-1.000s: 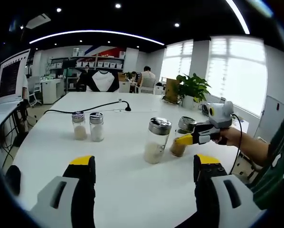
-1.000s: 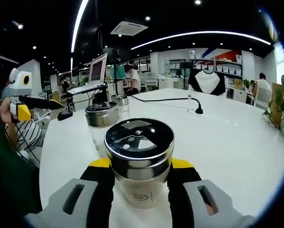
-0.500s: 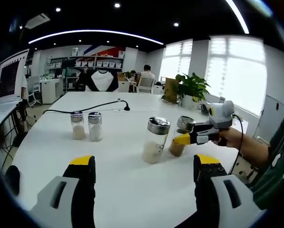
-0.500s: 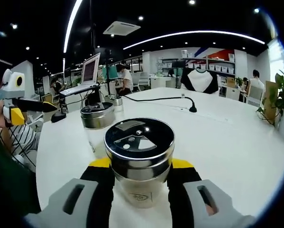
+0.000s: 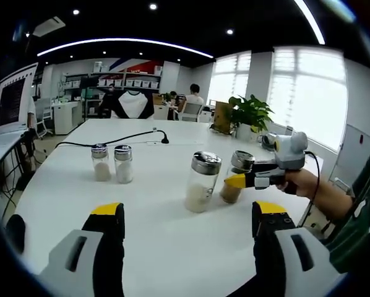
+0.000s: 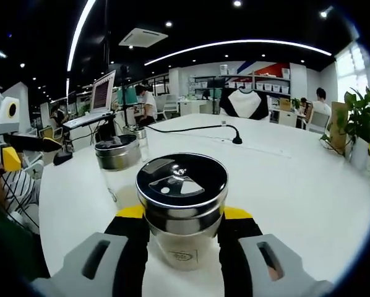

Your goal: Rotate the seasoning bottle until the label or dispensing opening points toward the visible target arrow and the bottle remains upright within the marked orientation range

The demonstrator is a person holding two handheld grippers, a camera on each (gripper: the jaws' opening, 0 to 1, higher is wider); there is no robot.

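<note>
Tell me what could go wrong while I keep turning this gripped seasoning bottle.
1. The right gripper is shut on the seasoning bottle low on its glass, so a fast twist might tip it.
2. A second, pale-filled bottle stands right beside it; swinging the jaws could knock it over.
3. No target arrow is discernible on the white table, so overshooting the orientation seems possible.

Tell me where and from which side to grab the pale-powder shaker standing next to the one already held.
Grip the shaker across its glass body, below the metal cap, coming in level from the left gripper's near side. It stands upright and round, and the right gripper, shut on the brown bottle, crowds its other flank.
</note>
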